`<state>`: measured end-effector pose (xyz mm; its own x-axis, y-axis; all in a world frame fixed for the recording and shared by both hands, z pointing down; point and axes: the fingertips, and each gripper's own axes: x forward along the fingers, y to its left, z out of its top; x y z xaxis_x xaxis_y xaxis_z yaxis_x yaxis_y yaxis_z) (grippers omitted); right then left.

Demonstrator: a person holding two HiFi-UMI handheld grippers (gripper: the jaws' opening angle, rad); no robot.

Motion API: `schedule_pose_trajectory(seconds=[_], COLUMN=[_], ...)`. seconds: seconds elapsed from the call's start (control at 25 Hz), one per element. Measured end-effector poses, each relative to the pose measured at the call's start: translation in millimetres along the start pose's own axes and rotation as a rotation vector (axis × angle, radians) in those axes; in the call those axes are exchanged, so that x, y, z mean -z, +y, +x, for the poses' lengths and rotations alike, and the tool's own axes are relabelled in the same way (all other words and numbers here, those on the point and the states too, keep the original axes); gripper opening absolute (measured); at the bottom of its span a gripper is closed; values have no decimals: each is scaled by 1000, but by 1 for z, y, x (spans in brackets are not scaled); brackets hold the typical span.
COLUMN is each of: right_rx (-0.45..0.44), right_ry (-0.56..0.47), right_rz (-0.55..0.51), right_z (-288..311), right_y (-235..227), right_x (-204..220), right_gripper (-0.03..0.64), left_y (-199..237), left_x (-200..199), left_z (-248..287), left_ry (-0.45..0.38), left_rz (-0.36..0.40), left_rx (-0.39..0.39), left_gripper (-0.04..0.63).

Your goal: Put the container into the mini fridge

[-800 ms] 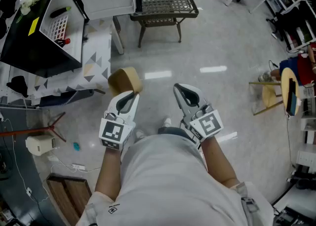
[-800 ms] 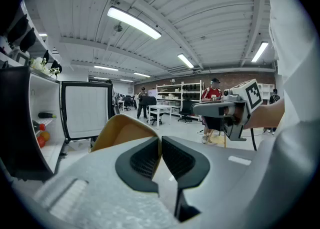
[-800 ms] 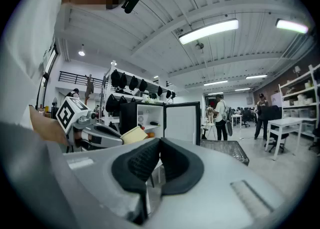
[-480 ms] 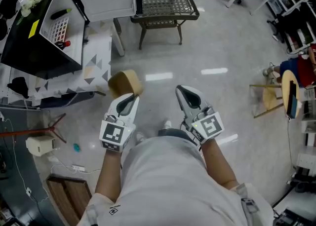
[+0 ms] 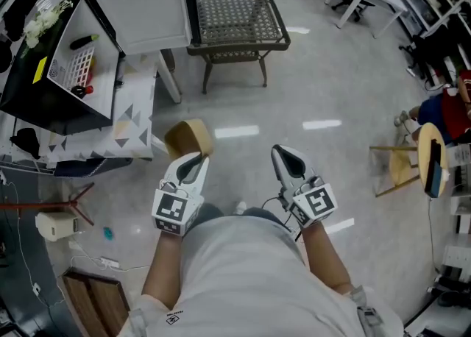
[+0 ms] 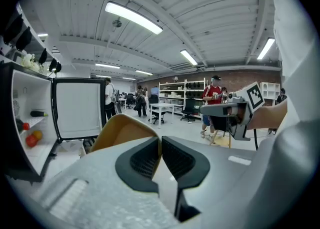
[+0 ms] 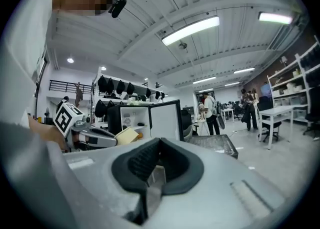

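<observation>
Grey floor [image 5: 331,71] noted; mini fridge [image 5: 81,56] open, upper left; container [image 5: 188,135] pinched by left gripper [image 5: 193,159] at ctr; right gripper [image 5: 283,153] jaws pressed together.

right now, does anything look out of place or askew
Nothing spilled or broken. The tan container hangs tilted, pinched by its wall in the left gripper. A small teal thing lies loose on the floor.
</observation>
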<state>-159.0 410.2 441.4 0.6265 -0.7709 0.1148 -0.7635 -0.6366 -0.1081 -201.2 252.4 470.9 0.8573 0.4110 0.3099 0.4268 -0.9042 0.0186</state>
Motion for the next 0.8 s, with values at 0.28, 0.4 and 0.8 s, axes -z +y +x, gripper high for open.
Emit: schedule_pose_trajectory(seconds=[0.28, 0.4, 0.8], right_rx=[-14, -33, -48], right_ry=[32, 48, 80], right_rz=[3, -2, -1], right_z=[14, 41, 173], right_y=[-34, -39, -42], right_x=[9, 12, 1], right_gripper=[3, 3, 3], left_y=[3, 24, 150], left_x=[-4, 0, -8], left_z=[37, 49, 95], left_ry=[21, 27, 28], left_rz=[-2, -12, -27], left_rx=[-7, -10, -4], left_gripper=[29, 30, 29])
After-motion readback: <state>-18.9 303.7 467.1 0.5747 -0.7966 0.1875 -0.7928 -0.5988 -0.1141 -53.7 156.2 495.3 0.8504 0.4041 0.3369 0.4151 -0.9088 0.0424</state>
